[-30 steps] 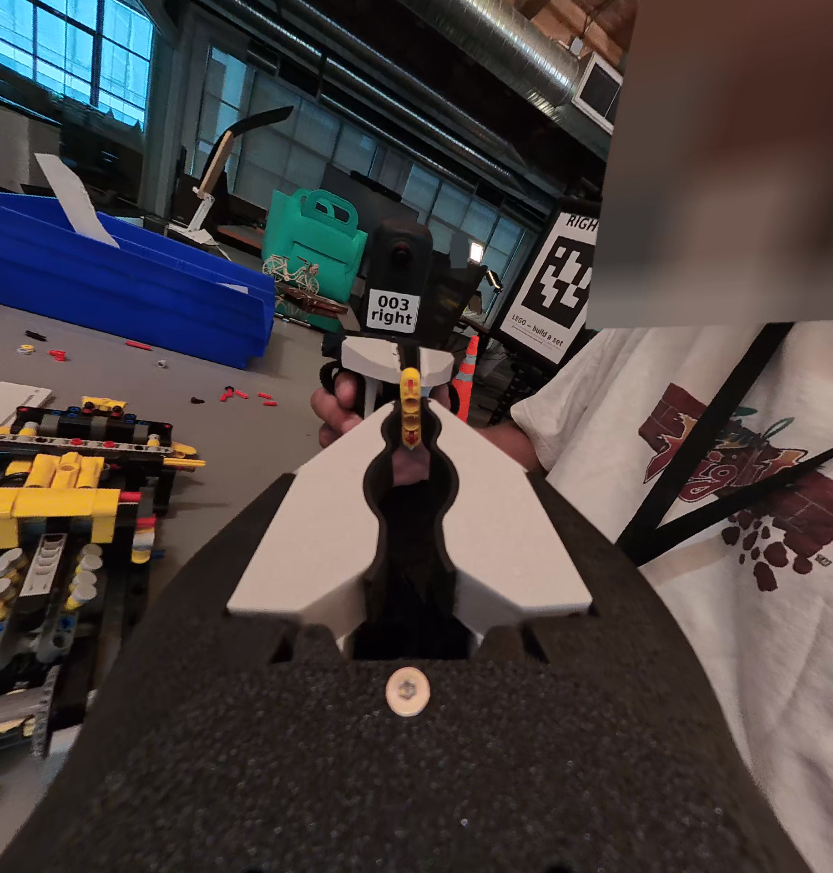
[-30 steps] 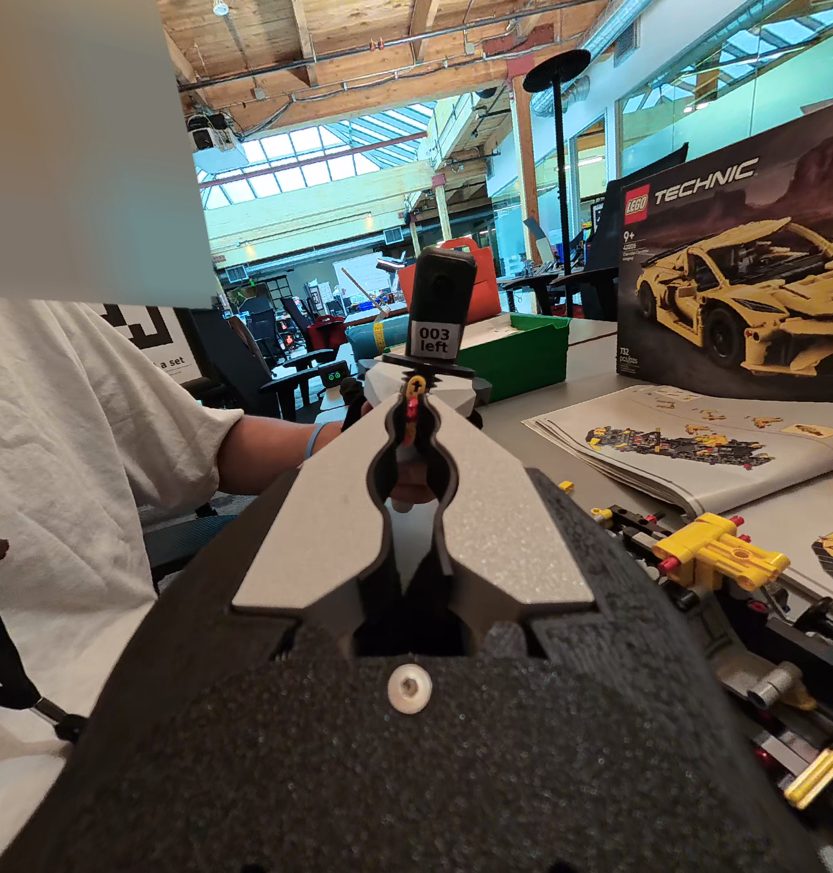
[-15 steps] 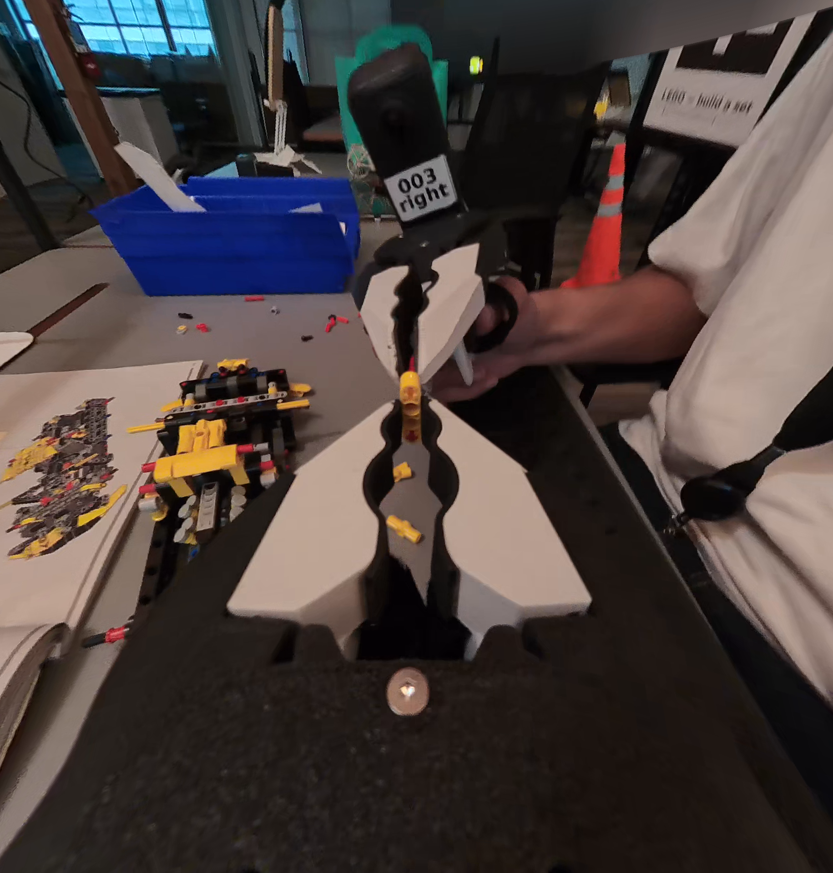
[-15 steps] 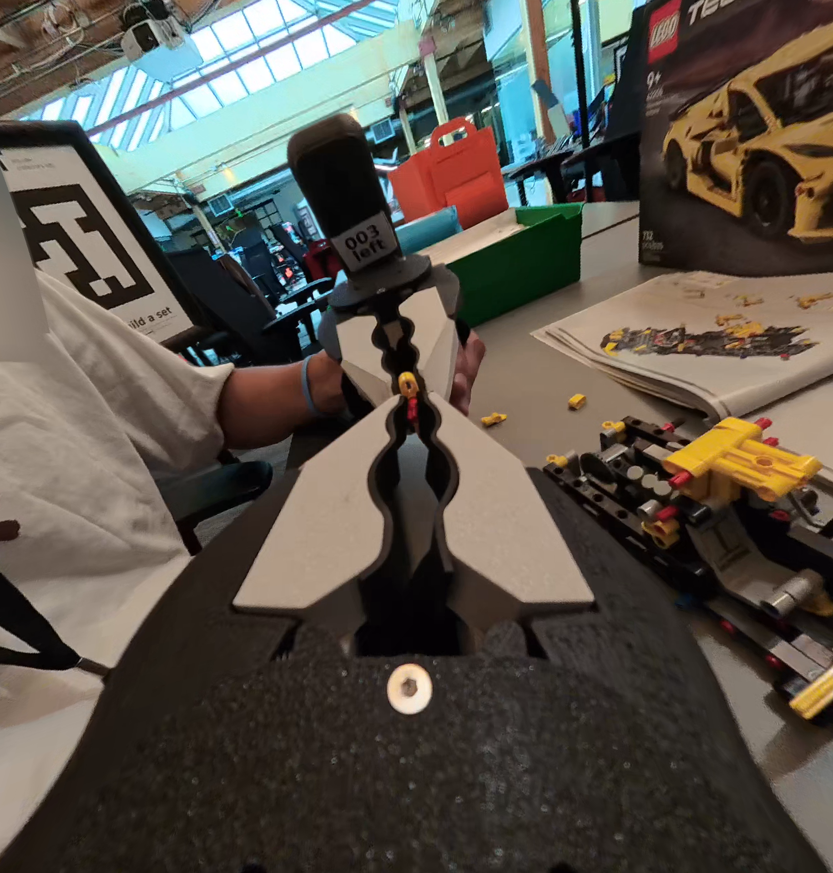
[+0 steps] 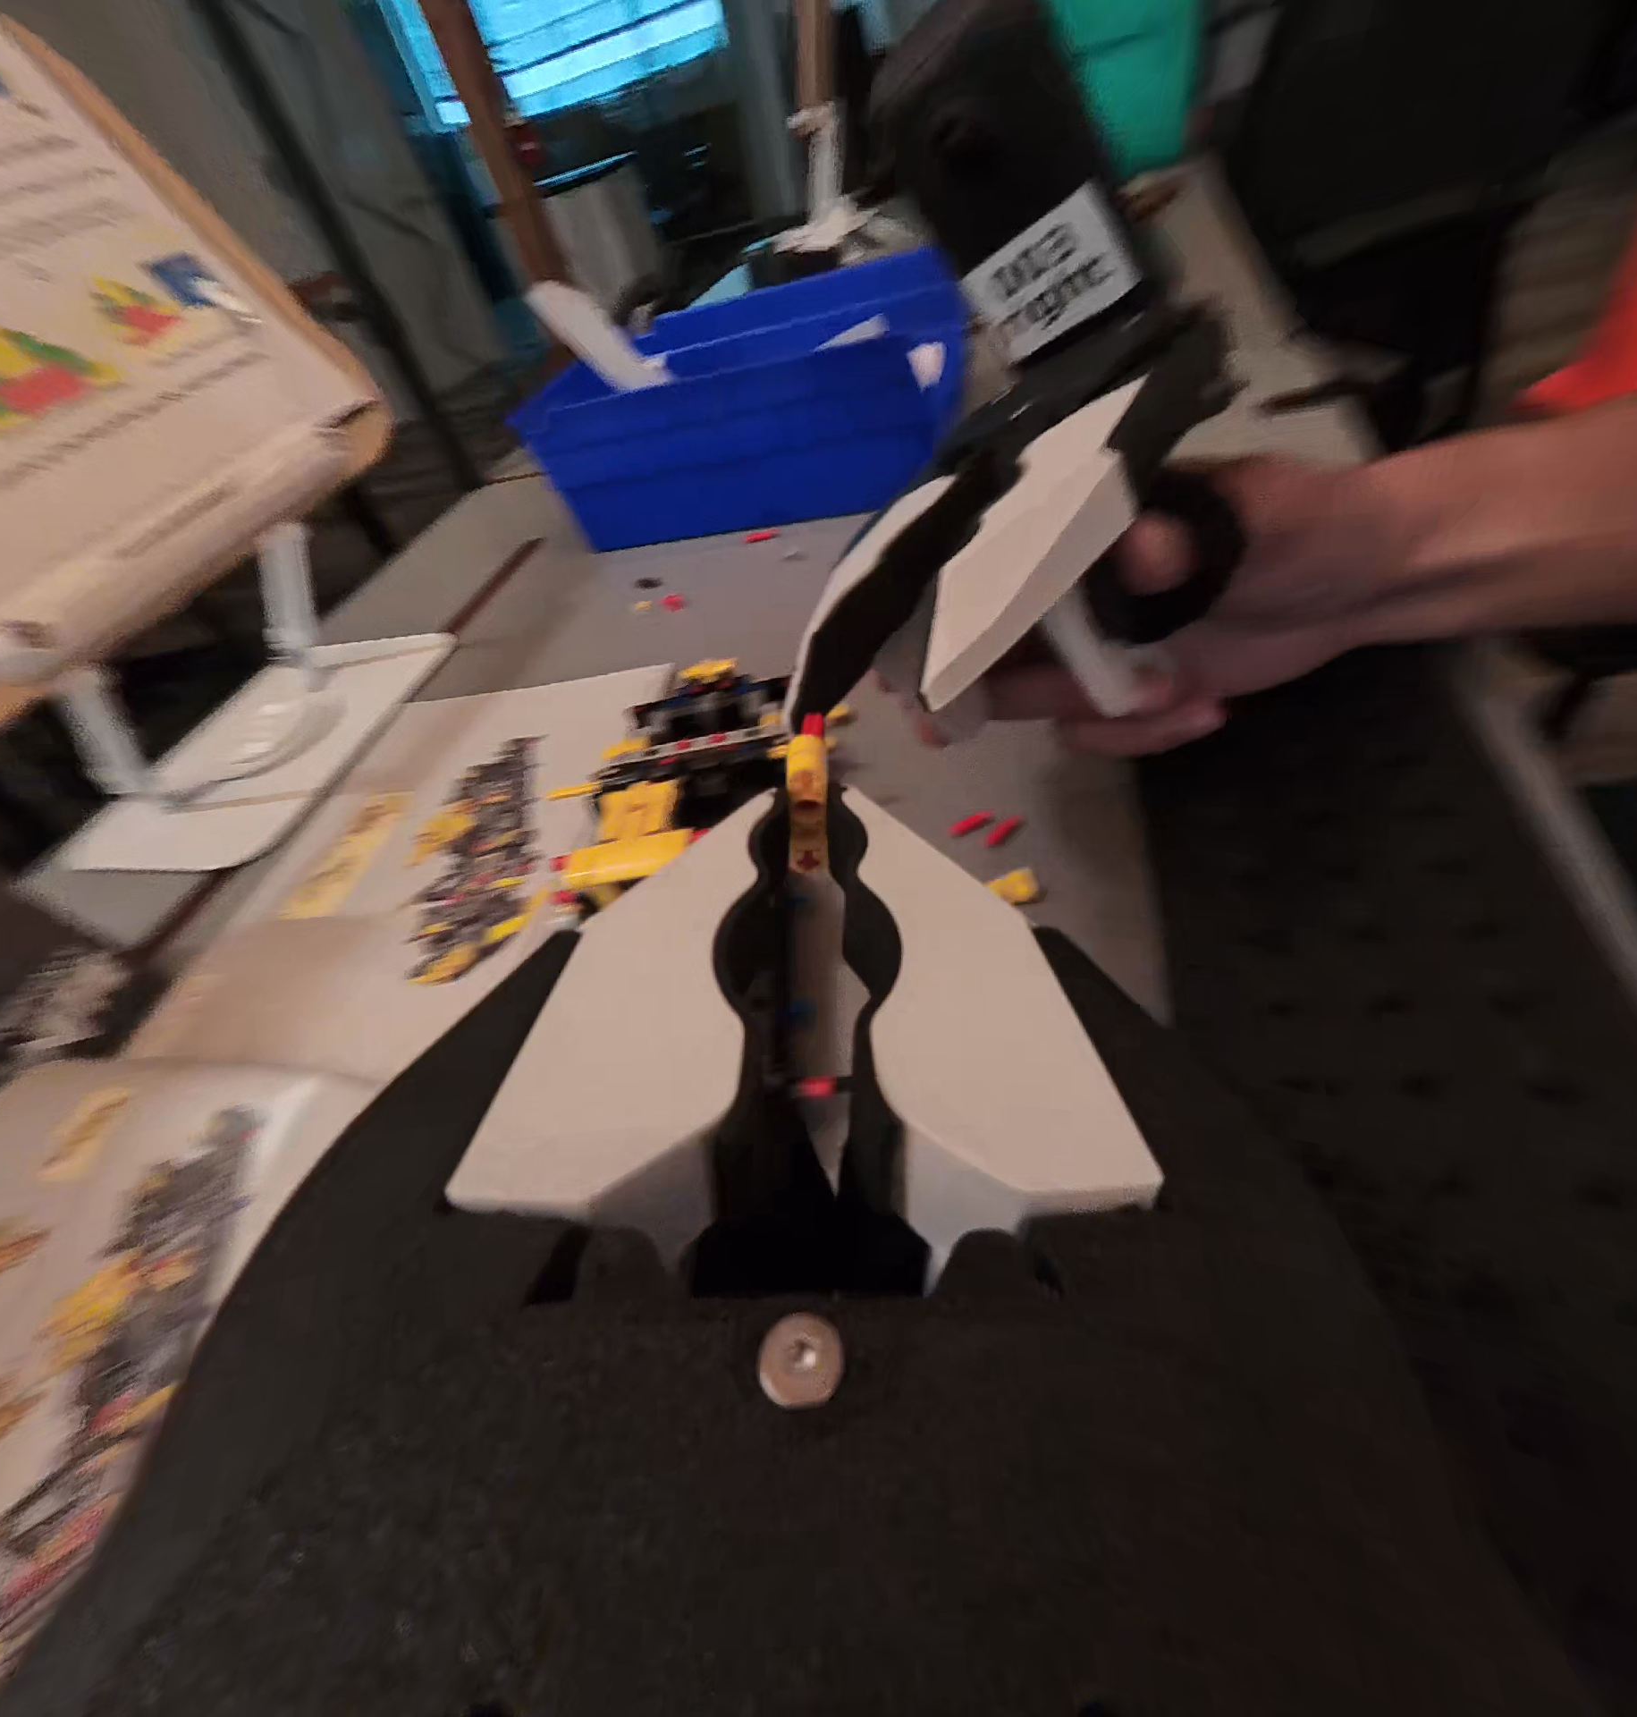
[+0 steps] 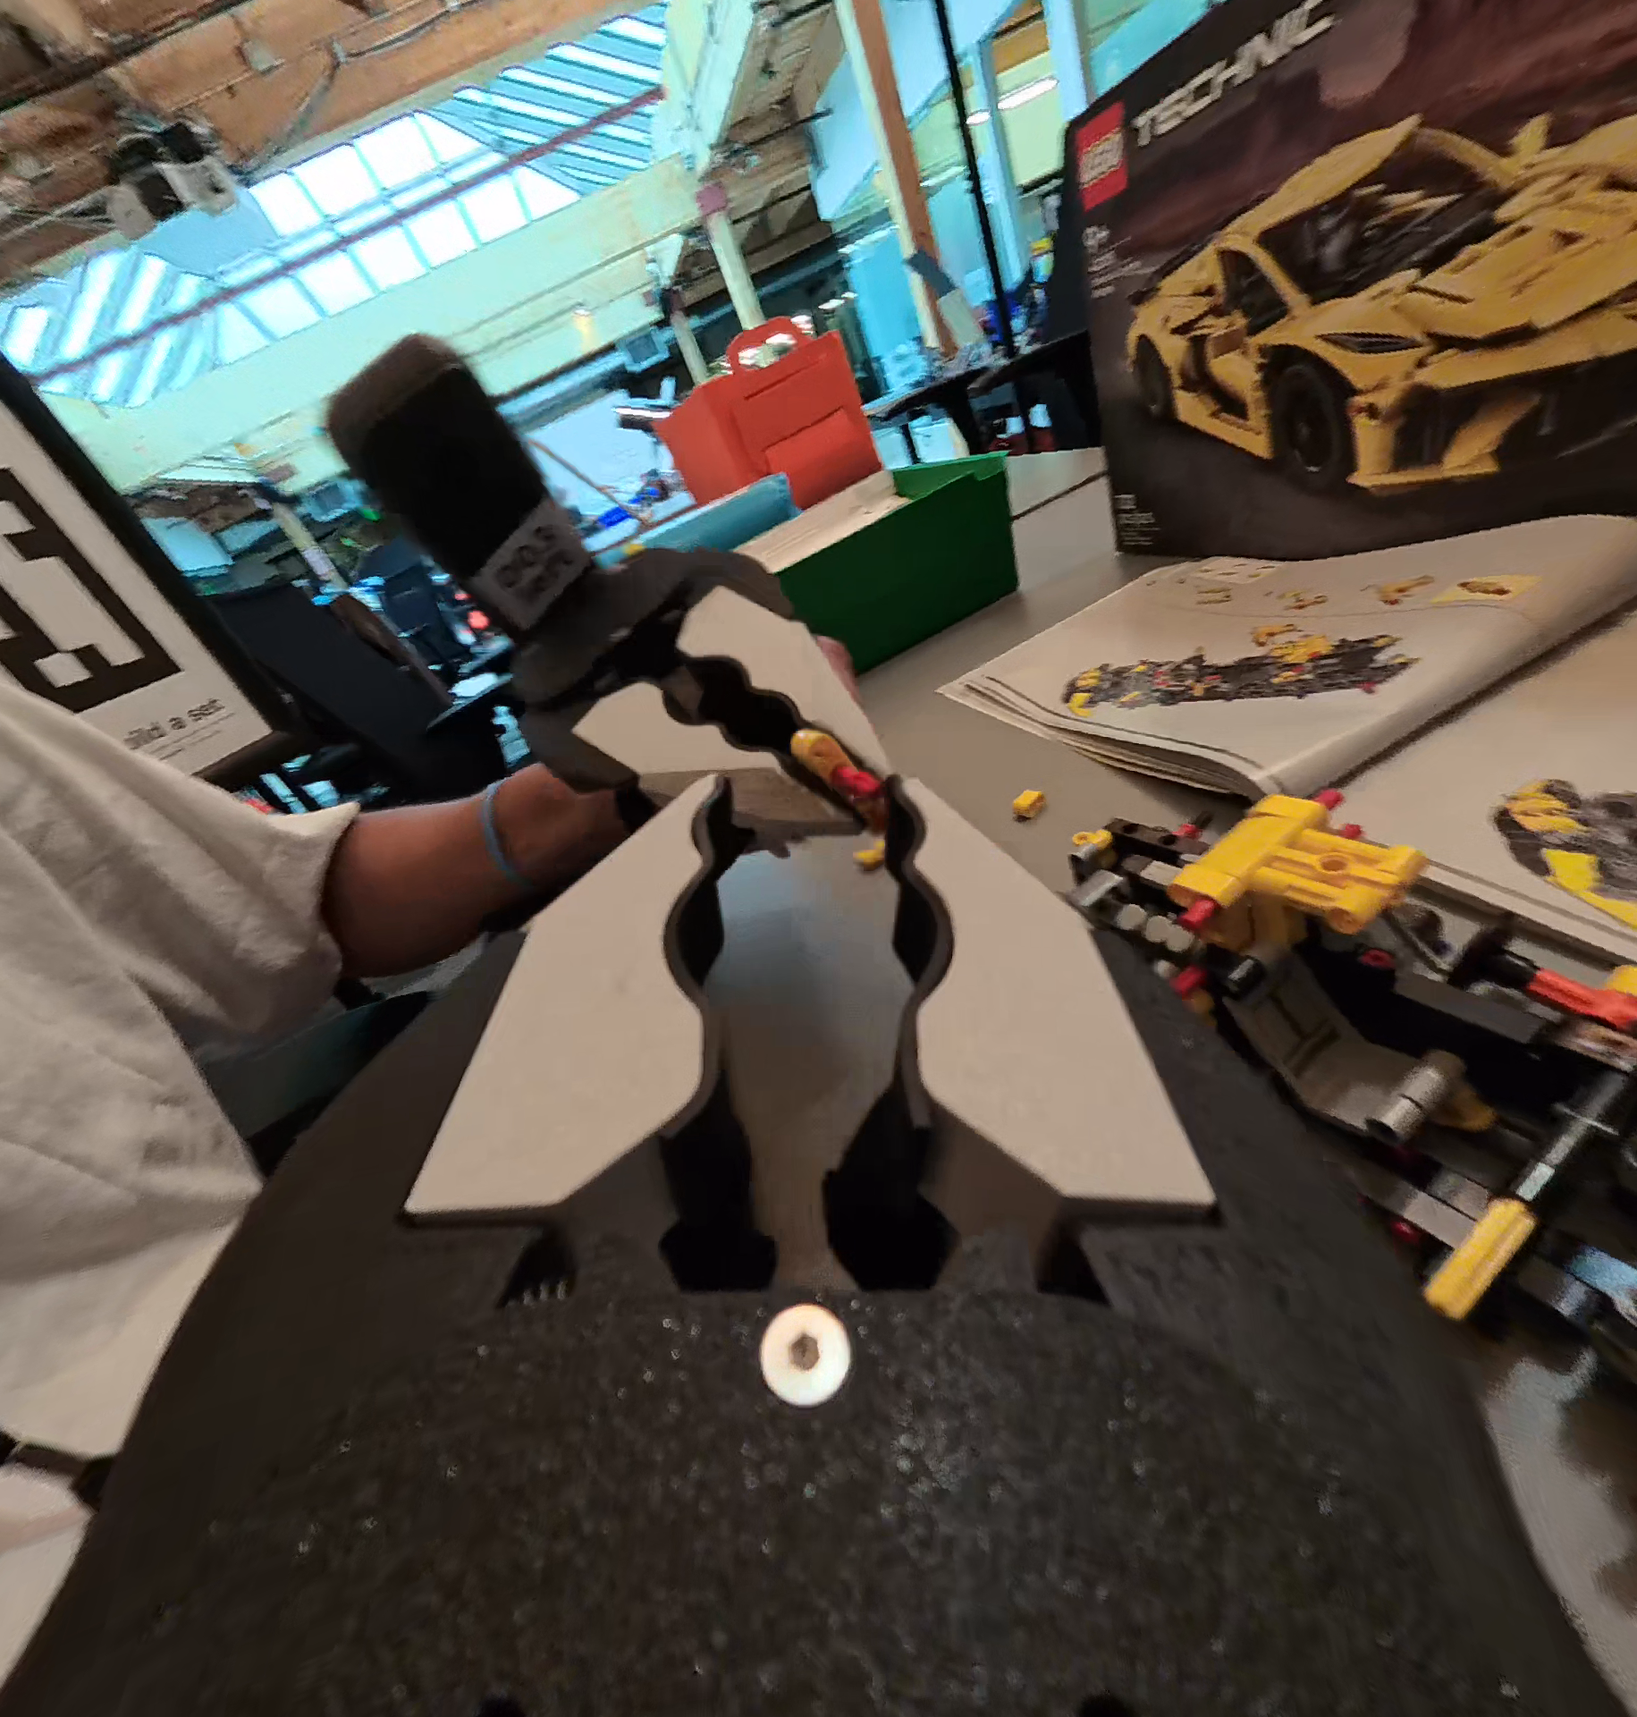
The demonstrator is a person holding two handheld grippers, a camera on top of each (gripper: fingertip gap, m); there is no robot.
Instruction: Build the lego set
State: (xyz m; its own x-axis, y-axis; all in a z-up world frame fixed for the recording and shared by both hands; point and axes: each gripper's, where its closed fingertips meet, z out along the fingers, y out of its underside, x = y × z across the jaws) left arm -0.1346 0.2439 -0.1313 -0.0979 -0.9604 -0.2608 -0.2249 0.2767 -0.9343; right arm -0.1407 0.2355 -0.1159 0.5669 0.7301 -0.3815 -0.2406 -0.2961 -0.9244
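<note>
My left gripper [image 5: 805,818] is shut on a small yellow lego piece [image 5: 805,771] with a red pin [image 5: 810,725] sticking out of its far end. It also shows in the right wrist view [image 6: 875,790], with the yellow piece [image 6: 819,751] and the red pin [image 6: 859,779] in its tips. My right gripper [image 6: 805,799] is open and holds nothing; the red pin lies close to its right fingertip [image 6: 903,799]. In the left wrist view the right gripper [image 5: 865,706] hangs open just beyond the pin. The partly built black and yellow model [image 6: 1307,883] sits on the table [image 6: 982,771].
An open instruction booklet [image 6: 1260,688] lies behind the model, and the set's box [image 6: 1399,279] stands behind that. A green bin [image 6: 898,548] and a blue bin [image 5: 749,437] stand farther back. Loose red pins [image 5: 982,827] and a yellow piece [image 5: 1014,887] lie on the table. My left and right fingertips are right by each other.
My right gripper was shut on the red pin at the yellow piece; it has opened and let go, and the pin stays in the piece. Both grippers have tilted down toward the table.
</note>
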